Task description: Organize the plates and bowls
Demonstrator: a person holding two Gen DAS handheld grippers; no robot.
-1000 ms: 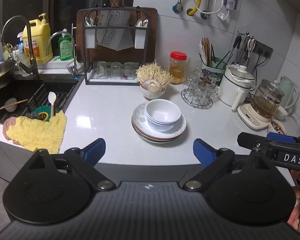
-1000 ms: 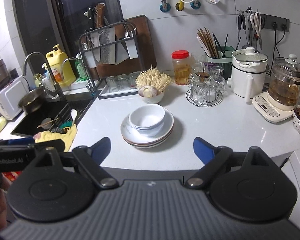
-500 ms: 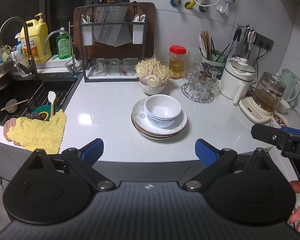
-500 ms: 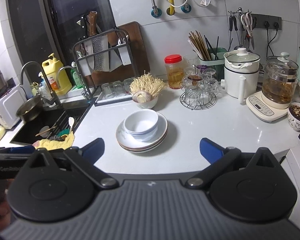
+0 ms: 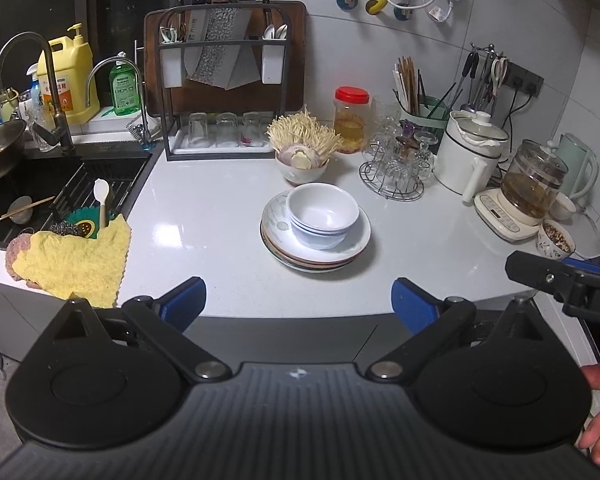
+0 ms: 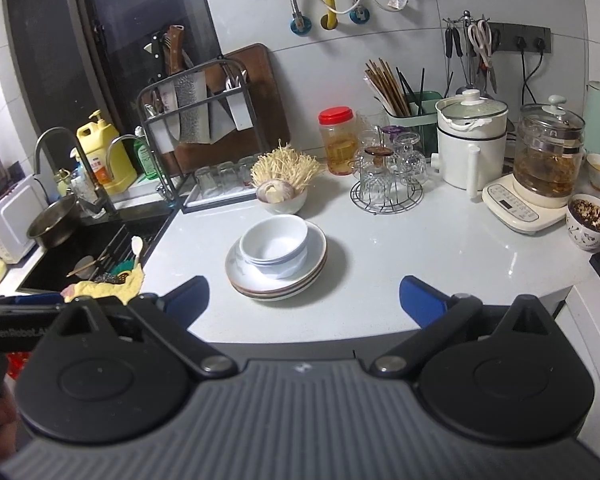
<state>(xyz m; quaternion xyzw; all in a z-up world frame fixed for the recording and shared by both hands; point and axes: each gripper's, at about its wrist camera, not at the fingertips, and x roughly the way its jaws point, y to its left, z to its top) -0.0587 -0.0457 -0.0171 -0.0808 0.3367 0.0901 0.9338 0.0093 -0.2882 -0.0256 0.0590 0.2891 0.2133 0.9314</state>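
Several white bowls (image 5: 322,216) sit nested on a stack of plates (image 5: 315,254) mid-counter, likely gathered there to be sorted. Both the left gripper (image 5: 298,302) and right gripper (image 6: 303,300) hang well short of the stack, blue fingers spread with nothing between them; the right jaws have just been opening. The right tool's side reads "DA"; the left's, "GenRobot.A". Bottle labels are illegible.
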